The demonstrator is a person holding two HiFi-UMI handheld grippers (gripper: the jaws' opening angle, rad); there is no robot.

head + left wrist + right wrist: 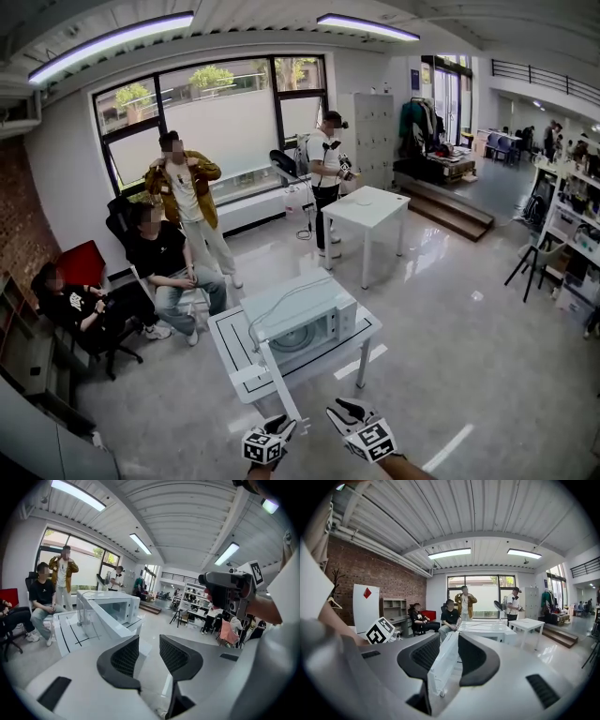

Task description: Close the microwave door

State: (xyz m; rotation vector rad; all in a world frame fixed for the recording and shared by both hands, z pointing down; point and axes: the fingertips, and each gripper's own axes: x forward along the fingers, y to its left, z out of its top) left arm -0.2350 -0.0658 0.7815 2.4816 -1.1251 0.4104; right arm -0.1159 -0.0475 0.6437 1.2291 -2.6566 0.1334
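The white microwave (300,323) stands on a white table (234,380) marked with black lines. Its door (278,380) hangs wide open, swung out toward me. My left gripper (279,427) sits just below the door's free end; its jaws (149,641) are open and hold nothing, with the door (101,618) to their left. My right gripper (344,409) is to the right of the door end and points at it. In the right gripper view the door's edge (440,667) shows in the gap of the open right gripper (449,641). Whether anything touches it I cannot tell.
Two people sit left of the table (169,267), with a red chair (82,262) behind them. Two more people stand by the windows. A second white table (370,211) stands farther back, and shelves (572,234) line the right wall. Bare grey floor surrounds the microwave table.
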